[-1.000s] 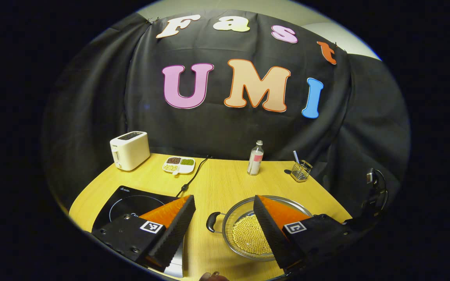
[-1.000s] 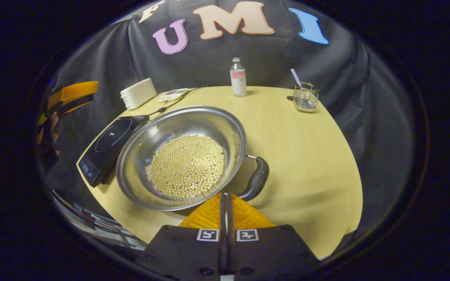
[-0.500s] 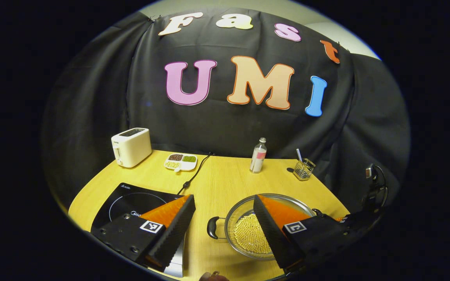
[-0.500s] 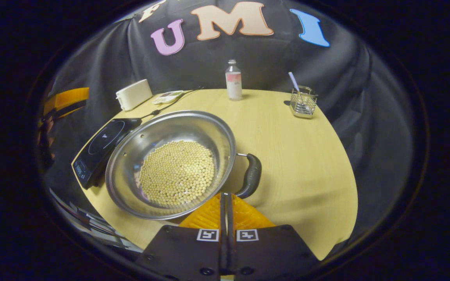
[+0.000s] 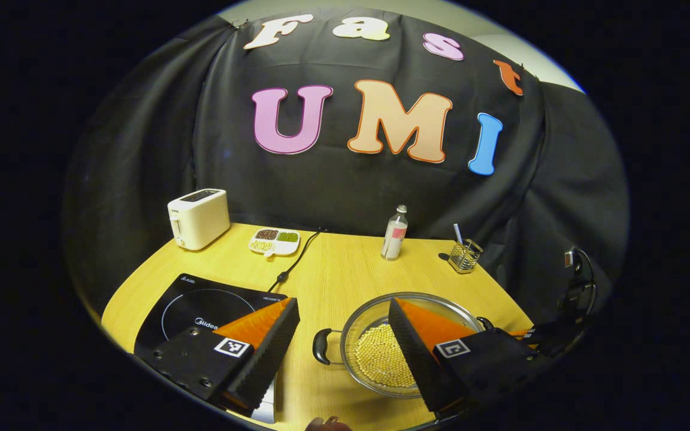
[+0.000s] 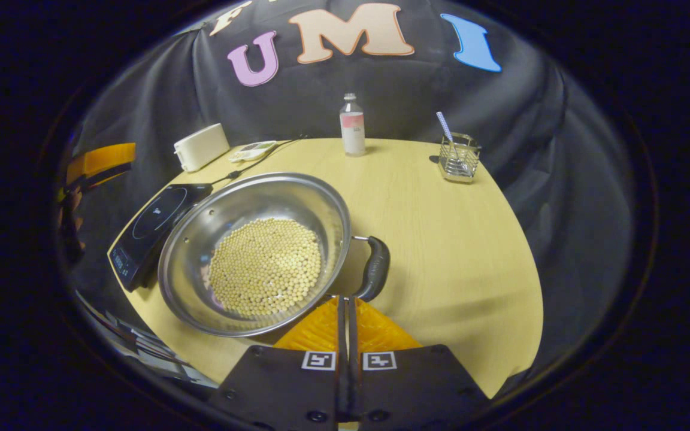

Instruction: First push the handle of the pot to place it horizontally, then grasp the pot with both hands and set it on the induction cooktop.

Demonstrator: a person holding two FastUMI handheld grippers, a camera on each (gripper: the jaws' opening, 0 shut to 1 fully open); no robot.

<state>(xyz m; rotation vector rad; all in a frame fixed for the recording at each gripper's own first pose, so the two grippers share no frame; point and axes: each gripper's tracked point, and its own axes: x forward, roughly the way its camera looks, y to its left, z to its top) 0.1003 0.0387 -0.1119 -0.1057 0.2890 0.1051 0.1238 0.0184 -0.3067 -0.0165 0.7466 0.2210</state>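
Observation:
The steel pot (image 6: 261, 197) holds yellow beans (image 6: 264, 266) and sits on the wooden table right of the black induction cooktop (image 6: 153, 218). My right gripper (image 6: 343, 297) is shut, empty, its tips against the lower end of the pot's black handle (image 6: 377, 268). In the left gripper view the pot (image 5: 360, 317) lies between and beyond the fingers of my left gripper (image 5: 342, 305), which stands open above the table. The pot's other handle (image 5: 320, 346) points toward the cooktop (image 5: 201, 302). The left gripper's orange finger (image 6: 99, 160) shows at the far left of the right gripper view.
Along the back stand a white toaster (image 5: 198, 218), a divided dish of beans (image 5: 274, 240), a small bottle (image 5: 394, 233) and a wire holder (image 5: 463, 256). The cooktop's cord (image 5: 297, 260) runs toward the wall. Bare table lies right of the pot (image 6: 471, 257).
The pot's near handle has swung leftward with the shut right gripper staying against it, and the pot has turned a little. The left gripper stayed open and rose slightly.

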